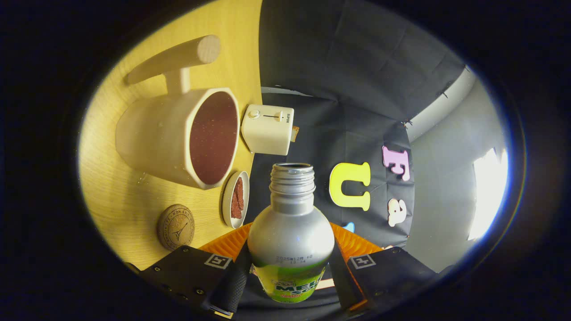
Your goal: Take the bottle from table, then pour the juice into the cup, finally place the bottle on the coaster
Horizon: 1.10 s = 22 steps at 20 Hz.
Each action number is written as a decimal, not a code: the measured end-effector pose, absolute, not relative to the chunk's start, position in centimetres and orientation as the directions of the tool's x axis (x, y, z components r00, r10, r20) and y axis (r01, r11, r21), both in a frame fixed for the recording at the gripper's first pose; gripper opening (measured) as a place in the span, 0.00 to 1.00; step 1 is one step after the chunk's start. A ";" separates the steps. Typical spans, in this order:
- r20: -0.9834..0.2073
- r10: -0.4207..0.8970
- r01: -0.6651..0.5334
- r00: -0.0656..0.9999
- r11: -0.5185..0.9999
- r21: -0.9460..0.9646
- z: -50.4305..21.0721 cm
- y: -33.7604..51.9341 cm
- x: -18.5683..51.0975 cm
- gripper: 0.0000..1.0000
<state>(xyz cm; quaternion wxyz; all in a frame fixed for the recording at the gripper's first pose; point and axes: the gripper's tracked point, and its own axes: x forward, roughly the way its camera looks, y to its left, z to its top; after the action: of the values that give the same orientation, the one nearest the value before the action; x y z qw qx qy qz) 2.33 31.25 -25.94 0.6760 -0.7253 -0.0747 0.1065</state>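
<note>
Coaster [175, 226]: bare on the counter [120, 200], just beside the cup; placing left.
Cup [178, 138]: holds dark liquid; pour looks done or underway.
Bottle [291, 232]: uncapped, off the counter, rolled sideways.
Claw [290, 276]: both fingers clamp the bottle's body.

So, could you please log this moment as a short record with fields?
gripper: shut on the bottle, a finger on each side
bottle: silver, cap off, mouth pointing ahead
cup: white with a handle, dark inside, beyond the fingers
coaster: round cork, bare, near the cup
other: toaster, small dish
</note>
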 end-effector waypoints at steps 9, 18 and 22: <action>-0.145 0.184 -0.189 0.972 0.249 -0.950 -26.7 28.9 2.9 0.81; -0.257 0.176 -0.311 0.950 0.605 -0.733 -27.3 27.0 3.4 0.81; -0.300 0.190 -0.337 0.935 0.740 -0.583 -27.6 26.3 3.8 0.81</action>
<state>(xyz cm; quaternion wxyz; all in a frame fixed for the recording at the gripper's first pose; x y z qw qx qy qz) 3.80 26.31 -27.57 0.9261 -0.3315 0.1109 0.1422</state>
